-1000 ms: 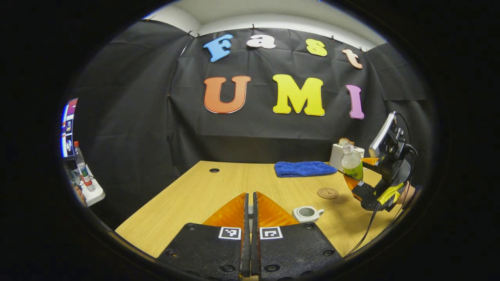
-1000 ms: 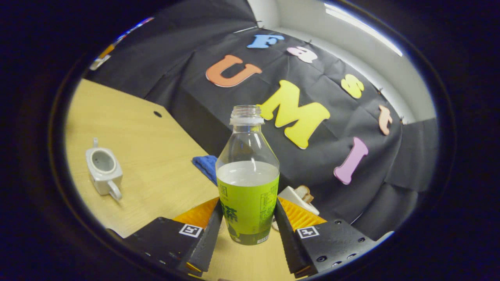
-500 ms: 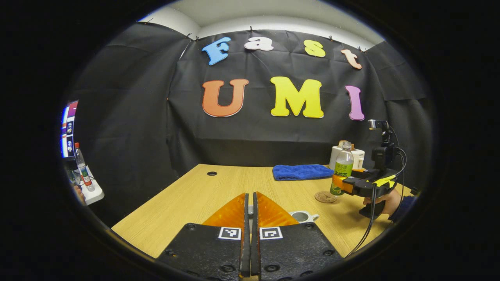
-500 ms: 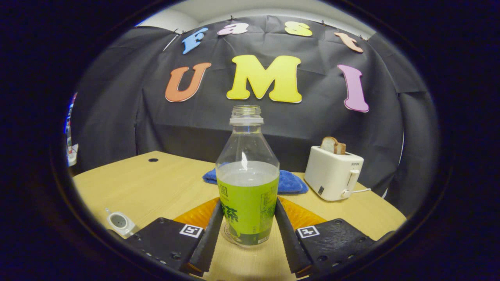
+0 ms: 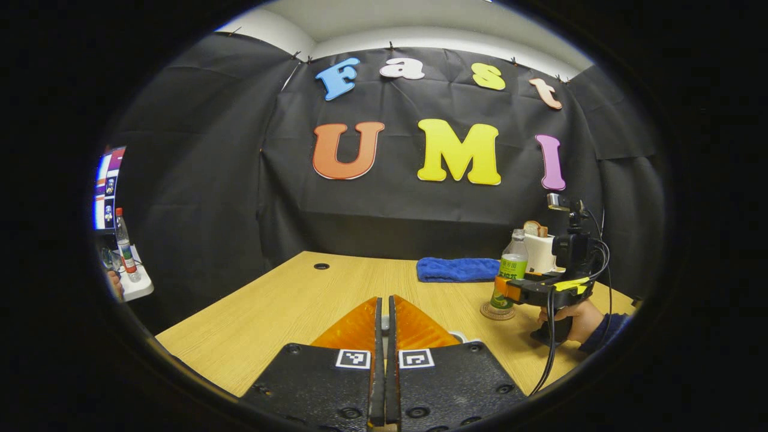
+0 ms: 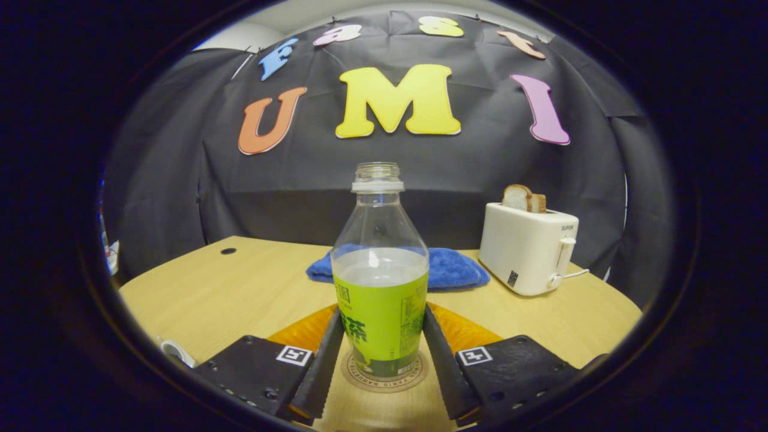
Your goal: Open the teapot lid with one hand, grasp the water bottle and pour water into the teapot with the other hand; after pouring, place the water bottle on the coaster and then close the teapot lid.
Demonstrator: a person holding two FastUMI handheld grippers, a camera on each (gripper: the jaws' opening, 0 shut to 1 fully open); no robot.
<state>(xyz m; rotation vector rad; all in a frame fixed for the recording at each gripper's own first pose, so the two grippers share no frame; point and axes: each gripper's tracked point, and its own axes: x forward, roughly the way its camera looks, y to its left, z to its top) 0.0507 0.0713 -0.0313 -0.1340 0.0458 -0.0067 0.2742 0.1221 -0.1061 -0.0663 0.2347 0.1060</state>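
1. A black cloth wall closes off the back of the booth, and a light wooden desk [image 6: 252, 288] carries everything.
2. The water bottle [image 6: 380, 282] stands upright and uncapped, roughly half full, with its base over the round coaster [image 6: 384, 375]. In the left gripper view the bottle [image 5: 506, 273] and coaster [image 5: 497, 311] sit toward the desk's right side.
3. The right gripper [image 6: 379, 354] has its jaws closed against the bottle's green label, one on each side; a hand [image 5: 570, 321] holds it low by the handle.
4. The left gripper [image 5: 384, 342] has its jaws pressed together. A small pale thing sits between them; I cannot tell whether it is the lid.
5. The step in hand looks like setting the bottle down. To do it well, I would let the base settle flat and centred on the coaster, then part the jaws evenly and draw straight back, so neither finger drags the label and tips the open bottle.
6. The teapot [image 6: 174, 351] shows as a white sliver at the lower left of the right gripper view, well apart from the coaster; closing its lid remains.
7. A blue towel [image 6: 447, 270] lies behind the bottle, with a white toaster [image 6: 528, 249] holding bread to its right. Neither blocks the retreat path.
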